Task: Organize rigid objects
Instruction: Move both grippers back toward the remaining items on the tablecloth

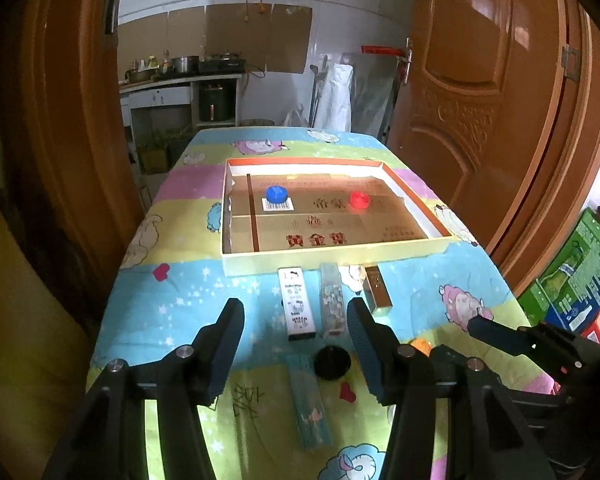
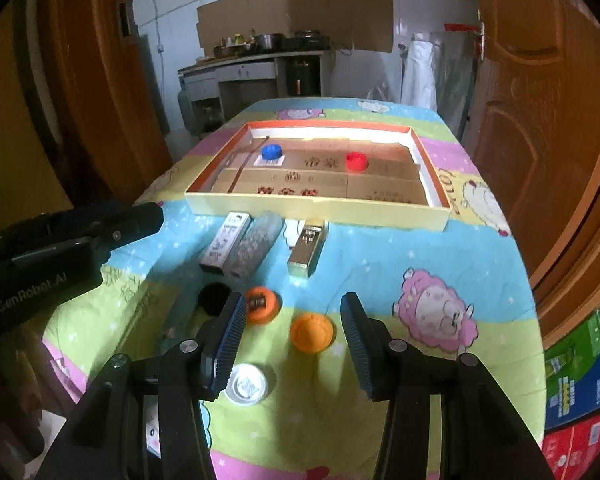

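Observation:
A shallow cardboard tray (image 1: 332, 258) (image 2: 320, 208) lies on the table and holds a blue cap (image 1: 276, 194) (image 2: 271, 151) and a red cap (image 1: 359, 200) (image 2: 356, 161). In front of it lie a white box (image 1: 297, 304) (image 2: 226, 242), a patterned box (image 1: 331, 300) (image 2: 256, 248) and a gold box (image 1: 377, 290) (image 2: 308, 250). Nearer lie a black cap (image 1: 332, 363) (image 2: 214, 299), a teal box (image 1: 310, 400), two orange caps (image 2: 262, 305) (image 2: 312, 332) and a white cap (image 2: 246, 384). My left gripper (image 1: 296, 320) is open above the boxes. My right gripper (image 2: 292, 314) is open around an orange cap.
The table wears a bright cartoon-sheep cloth (image 1: 172, 304) (image 2: 432, 304). Wooden doors (image 1: 480, 80) (image 2: 540, 100) stand at both sides. A kitchen counter (image 1: 180, 80) is behind. Coloured cartons (image 2: 580, 380) sit on the floor at right.

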Available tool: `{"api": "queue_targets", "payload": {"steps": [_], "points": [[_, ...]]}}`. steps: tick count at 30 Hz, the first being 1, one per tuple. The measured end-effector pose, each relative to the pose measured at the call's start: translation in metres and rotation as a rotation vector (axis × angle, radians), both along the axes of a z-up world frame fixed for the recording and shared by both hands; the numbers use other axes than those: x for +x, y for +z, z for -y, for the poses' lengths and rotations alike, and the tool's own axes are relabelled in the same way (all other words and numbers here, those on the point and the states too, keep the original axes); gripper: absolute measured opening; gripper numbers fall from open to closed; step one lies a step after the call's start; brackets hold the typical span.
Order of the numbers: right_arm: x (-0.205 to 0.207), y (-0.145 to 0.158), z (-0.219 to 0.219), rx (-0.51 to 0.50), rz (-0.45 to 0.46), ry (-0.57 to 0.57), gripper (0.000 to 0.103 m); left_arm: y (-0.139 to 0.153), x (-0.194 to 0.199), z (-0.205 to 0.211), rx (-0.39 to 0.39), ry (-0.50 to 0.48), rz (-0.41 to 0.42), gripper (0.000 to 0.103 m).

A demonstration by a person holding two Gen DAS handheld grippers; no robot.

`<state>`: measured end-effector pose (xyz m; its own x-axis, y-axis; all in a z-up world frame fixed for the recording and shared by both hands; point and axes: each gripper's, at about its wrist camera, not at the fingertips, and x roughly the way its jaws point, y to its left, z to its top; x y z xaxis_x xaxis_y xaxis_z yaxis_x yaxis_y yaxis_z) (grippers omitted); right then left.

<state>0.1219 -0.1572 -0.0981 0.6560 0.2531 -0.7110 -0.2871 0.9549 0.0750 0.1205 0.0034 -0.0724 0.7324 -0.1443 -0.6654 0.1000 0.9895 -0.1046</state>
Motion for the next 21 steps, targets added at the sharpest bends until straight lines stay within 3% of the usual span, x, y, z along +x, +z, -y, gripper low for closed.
{"api": "queue_targets", "payload": {"steps": [21], "points": [[-0.025, -0.045, -0.015, -0.033, -0.027, 0.075, 0.051, -0.047, -0.014, 0.009, 0.0, -0.049, -0.063, 0.053]]}}
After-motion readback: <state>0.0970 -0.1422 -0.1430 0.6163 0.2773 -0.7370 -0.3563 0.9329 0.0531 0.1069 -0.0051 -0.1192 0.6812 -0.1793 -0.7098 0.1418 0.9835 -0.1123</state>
